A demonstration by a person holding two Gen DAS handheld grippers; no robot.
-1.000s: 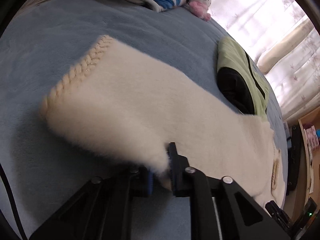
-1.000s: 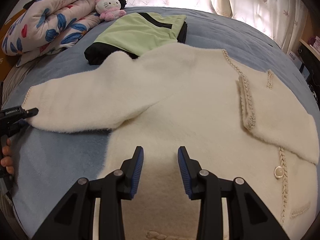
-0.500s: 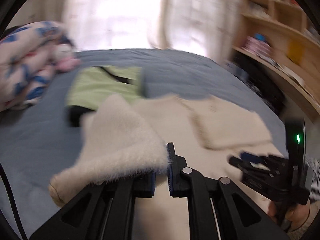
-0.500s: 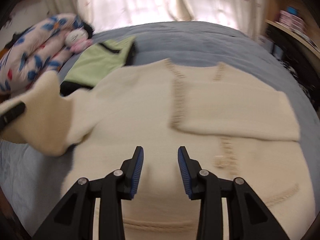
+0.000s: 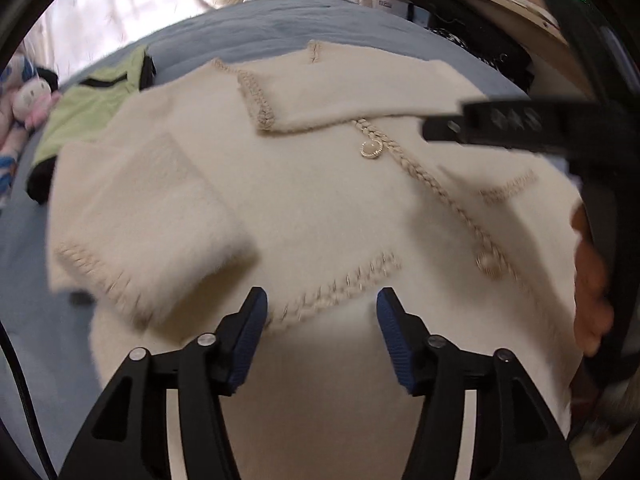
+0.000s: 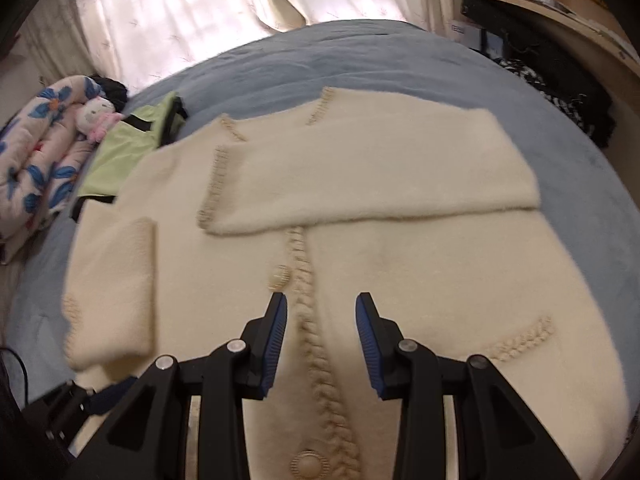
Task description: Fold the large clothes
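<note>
Blue bed [image 6: 360, 60] by the curtained window, with the cream cardigan [image 6: 420, 264] spread flat across the middle, both sleeves folded in over its front. Left tongs [image 5: 320, 320] hang wide open above its hem, gripping nothing. Right tongs [image 6: 320, 320] too, parted over the braided placket. Green top [image 6: 128, 148] sits at the far left edge.

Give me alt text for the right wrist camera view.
A cream cardigan lies flat on a blue bed with both sleeves folded in, below the open right gripper. A green garment lies behind.
</note>
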